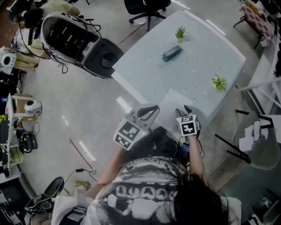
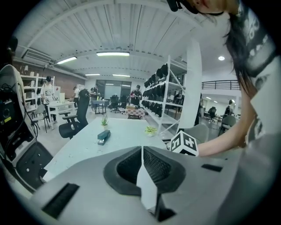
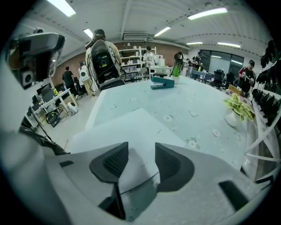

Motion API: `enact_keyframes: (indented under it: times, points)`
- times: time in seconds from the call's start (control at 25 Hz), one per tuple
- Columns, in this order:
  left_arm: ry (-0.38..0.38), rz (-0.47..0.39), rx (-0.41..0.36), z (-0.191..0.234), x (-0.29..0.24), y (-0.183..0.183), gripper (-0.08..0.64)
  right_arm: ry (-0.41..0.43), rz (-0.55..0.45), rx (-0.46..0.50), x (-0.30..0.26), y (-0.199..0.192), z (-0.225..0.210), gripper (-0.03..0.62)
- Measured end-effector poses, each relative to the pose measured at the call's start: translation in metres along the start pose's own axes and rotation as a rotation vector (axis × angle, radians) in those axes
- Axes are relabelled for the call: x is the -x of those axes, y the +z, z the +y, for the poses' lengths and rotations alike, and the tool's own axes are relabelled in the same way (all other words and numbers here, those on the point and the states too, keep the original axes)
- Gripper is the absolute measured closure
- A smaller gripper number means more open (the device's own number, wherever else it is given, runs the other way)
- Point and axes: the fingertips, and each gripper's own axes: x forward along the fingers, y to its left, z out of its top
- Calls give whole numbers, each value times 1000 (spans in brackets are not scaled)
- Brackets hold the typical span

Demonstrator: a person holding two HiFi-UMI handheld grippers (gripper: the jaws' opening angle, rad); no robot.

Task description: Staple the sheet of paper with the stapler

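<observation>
A white sheet of paper (image 1: 170,104) lies at the near corner of the pale flowered table (image 1: 145,66). My left gripper (image 1: 153,110) grips the sheet's left edge. In the left gripper view the jaws are shut on the paper (image 2: 145,182), which shows edge-on between the pads. My right gripper (image 1: 184,110) hangs over the sheet's right side. Its jaws stand wide apart in the right gripper view (image 3: 141,151), with the paper (image 3: 131,127) lying between and below them, untouched by the pads. A dark teal stapler (image 1: 171,53) rests far up the table, apart from both grippers.
Two small potted plants stand on the table, one beyond the stapler (image 1: 180,32) and one near the right edge (image 1: 219,83). On the floor to the left is a black-and-white machine (image 1: 74,39). An office chair (image 1: 147,9) stands behind the table.
</observation>
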Motion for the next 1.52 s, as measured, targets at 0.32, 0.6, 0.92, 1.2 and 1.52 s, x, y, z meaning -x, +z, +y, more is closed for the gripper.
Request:
enact_keyframes:
  times: [0.32, 0.6, 0.92, 1.2, 1.52]
  points:
    - [-14, 21, -6, -3, 6, -10, 548, 8, 2, 12, 3, -7, 13, 490]
    - [-52, 8, -27, 9, -3, -3, 548, 31, 10, -21, -2, -7, 21, 581]
    - [-93, -2, -32, 58, -6, 8, 548, 26, 9, -72, -15, 28, 20, 589]
    - [-130, 5, -30, 126, -14, 16, 548, 63, 32, -51, -57, 102, 7, 589]
    - [-177, -4, -19, 189, -23, 25, 548, 43, 123, 1, -106, 158, -10, 589]
